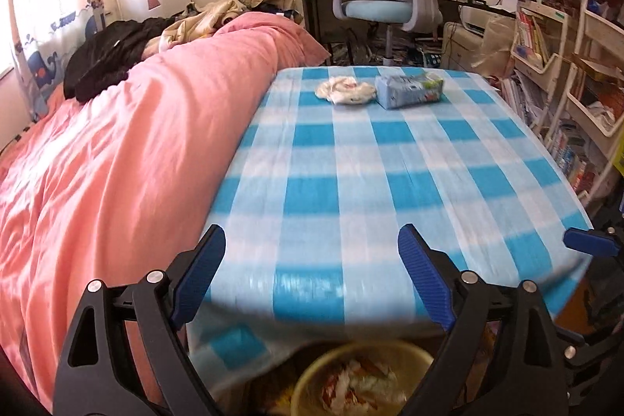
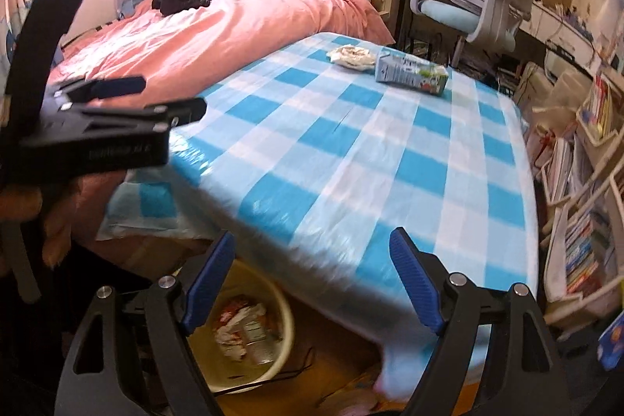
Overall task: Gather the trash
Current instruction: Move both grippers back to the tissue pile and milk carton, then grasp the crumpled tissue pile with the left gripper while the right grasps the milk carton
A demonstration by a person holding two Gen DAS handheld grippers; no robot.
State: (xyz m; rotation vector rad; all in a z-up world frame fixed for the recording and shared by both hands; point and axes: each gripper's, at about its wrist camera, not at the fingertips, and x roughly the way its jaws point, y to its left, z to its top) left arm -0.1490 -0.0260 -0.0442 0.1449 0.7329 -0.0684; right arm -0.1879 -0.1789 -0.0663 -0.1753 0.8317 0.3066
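Near the worktop's (image 1: 390,182) far edge, a crumpled wrapper (image 1: 345,89), probably light and soft, is best pinched across its bulk; the touching carton (image 1: 409,89) by its flat sides. Both grippers' (image 1: 312,271) (image 2: 312,275) fingers stand wide, nothing held.

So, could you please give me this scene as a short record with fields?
surface: table with blue checked cloth
trash on table: crumpled wrapper and carton, side by side at the far end
bin: on the floor below the near edge, trash inside
left gripper: open, empty
right gripper: open, empty
beside table: bed
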